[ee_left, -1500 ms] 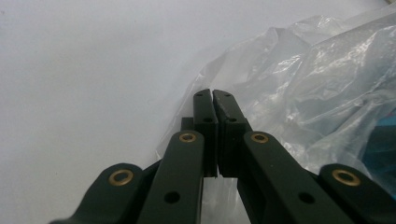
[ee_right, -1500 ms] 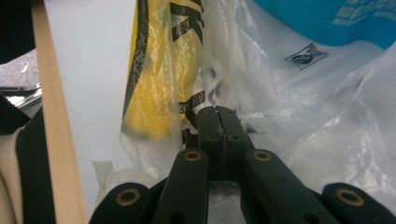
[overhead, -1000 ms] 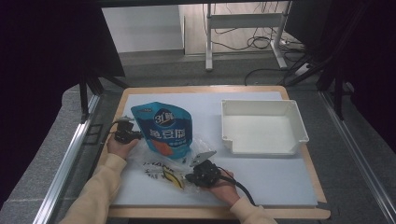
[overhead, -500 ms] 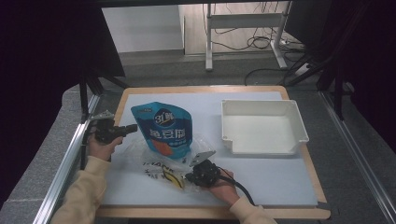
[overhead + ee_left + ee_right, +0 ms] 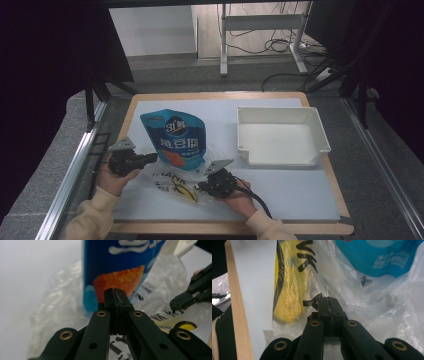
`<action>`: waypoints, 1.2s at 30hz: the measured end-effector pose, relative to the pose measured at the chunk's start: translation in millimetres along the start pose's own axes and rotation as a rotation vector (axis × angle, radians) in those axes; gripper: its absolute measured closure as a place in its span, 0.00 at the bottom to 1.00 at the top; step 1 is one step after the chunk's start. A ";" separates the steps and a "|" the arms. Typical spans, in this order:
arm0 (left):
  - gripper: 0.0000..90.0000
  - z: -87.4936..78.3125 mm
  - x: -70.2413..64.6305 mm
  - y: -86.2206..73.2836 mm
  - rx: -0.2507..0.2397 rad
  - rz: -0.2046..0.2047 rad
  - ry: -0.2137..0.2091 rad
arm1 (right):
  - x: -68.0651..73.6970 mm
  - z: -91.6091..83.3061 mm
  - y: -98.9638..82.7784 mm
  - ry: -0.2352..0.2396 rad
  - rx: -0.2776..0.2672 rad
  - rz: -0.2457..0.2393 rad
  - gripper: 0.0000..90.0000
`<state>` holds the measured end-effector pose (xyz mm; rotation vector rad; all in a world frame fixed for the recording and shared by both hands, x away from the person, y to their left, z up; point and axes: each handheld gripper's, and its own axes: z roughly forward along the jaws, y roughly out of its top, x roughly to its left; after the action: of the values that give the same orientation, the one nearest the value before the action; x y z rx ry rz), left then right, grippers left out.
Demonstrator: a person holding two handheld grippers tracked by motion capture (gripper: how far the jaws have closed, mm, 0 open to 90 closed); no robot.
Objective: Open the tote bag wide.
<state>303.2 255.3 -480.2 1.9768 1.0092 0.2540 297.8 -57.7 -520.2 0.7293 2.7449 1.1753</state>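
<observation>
At the lower middle of the high view, the right gripper [image 5: 206, 187] rests on a clear plastic bag [image 5: 175, 182]; in its own view the jaws are pressed together, tips against the crinkled film, though whether film is pinched between them I cannot tell. At lower left, the left gripper [image 5: 151, 158] is held just beside the bag's left edge; its jaws are pressed together too, with nothing between them, pointing at the pouch [image 5: 173, 139]. The bag lies flat, printed with black letters, "NK" readable in the right gripper view, over a yellow patch. The blue pouch stands on the bag's far part, centre-left, with white "31" near its top and an orange picture lower down. To the right sits a white tray [image 5: 315, 129]. All rest on a white mat [image 5: 295, 190] over a wood-edged table [image 5: 340, 195]. Beyond lie a grey floor, desk legs and cables.
</observation>
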 end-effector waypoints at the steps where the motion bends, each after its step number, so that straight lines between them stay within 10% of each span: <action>1: 1.00 3.8 -0.7 -0.5 0.014 0.002 0.005 | -0.4 -1.4 0.4 -0.002 -0.005 0.000 0.99; 12: 1.00 23.6 6.7 -15.5 0.085 -0.036 -0.006 | -5.8 -19.0 7.3 -0.032 -0.065 0.005 0.99; 20: 1.00 35.4 12.1 -27.6 0.135 -0.057 -0.018 | -24.5 -35.1 24.3 -0.140 -0.138 0.066 0.99; 25: 1.00 39.3 10.4 -30.1 0.152 -0.048 -0.024 | -43.6 -30.9 38.7 -0.232 -0.112 0.089 0.99; 36: 1.00 38.0 10.2 -34.9 0.164 -0.041 -0.037 | -62.8 -9.5 54.8 -0.243 0.005 0.092 0.99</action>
<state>310.1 249.5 -532.0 2.0978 1.0748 0.1145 372.9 -59.6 -482.8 0.9404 2.5395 1.0197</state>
